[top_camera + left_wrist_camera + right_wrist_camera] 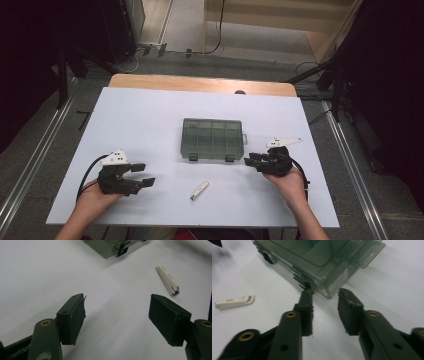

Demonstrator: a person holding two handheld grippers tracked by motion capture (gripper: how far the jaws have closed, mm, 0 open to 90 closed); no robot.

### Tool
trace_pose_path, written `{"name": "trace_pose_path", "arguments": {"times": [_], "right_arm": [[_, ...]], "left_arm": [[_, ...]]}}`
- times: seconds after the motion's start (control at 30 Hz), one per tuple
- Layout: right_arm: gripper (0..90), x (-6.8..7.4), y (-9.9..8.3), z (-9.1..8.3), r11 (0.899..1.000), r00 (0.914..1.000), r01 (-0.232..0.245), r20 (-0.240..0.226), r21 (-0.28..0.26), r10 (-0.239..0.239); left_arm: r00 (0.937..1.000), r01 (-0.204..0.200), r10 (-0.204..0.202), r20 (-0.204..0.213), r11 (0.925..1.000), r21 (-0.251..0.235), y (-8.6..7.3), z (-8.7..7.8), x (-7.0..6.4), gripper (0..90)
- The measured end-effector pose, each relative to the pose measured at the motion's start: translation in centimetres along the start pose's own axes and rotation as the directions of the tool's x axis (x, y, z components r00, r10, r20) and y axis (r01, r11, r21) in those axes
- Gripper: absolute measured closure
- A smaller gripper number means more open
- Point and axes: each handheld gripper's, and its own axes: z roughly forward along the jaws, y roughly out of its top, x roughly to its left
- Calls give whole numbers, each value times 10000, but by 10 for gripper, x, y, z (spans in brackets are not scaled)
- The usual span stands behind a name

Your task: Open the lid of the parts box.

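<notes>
L claw (144,175) wide open, R claw (253,159) part-open

White clipper (234,301), left of the frame in the right gripper view: a short grey word is printed on its side, too small and blurred to read.
Storage box (322,262), label on its near corner at mid-frame: a white sticker (338,282) with fine dark print, not legible.
Readable text elsewhere: none.
</notes>
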Motion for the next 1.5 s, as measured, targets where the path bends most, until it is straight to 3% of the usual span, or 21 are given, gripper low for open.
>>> {"name": "trace_pose_path", "arguments": {"times": [0.17,0.27,0.57,1.2,1.5], "right_arm": [[818,-1,0,2,9999,10000,37,27,144,-37],[900,-4,2,4,9994,9997,-183,-164,304,188],[900,-3,4,8,9986,9999,-143,77,517,139],[900,-4,7,12,9978,9995,-299,-102,585,306],[900,-2,7,12,9982,9998,-164,-118,571,171]], "left_arm": [[10000,-4,4,6,10000,6,0,0,0,291],[10000,-4,4,15,10000,11,0,0,0,291],[10000,-18,18,61,10000,39,0,1,0,291],[10000,4,-4,16,10000,4,0,0,0,291],[10000,-9,9,17,10000,67,0,1,0,291]]}}
